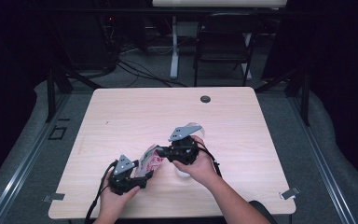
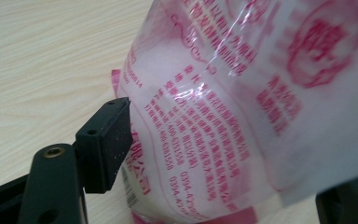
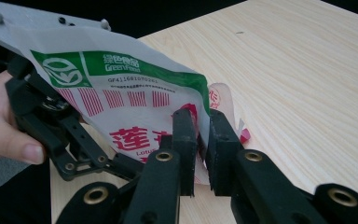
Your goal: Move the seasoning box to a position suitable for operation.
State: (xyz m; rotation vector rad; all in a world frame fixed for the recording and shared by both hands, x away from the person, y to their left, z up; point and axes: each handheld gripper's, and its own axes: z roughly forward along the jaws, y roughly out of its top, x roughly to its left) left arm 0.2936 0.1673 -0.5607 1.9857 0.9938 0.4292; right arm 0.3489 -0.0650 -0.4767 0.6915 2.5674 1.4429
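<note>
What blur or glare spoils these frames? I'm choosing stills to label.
Left gripper view: the bag is too close, its upper red print smeared, with glare streaks on the film. High view: dim, dark surround. Right gripper view: bag print sharp, table evenly lit.

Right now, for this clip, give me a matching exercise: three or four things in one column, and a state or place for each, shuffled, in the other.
Things:
1. left claw
2. right claw
3. plastic bag
4. black round cap

States or places:
A. clamped on the bag's edge
B. at the table's far edge
C. open, bag between its jaws
D. printed in red, with a green strip

Pairs: 1-C, 2-A, 3-D, 4-B
</note>
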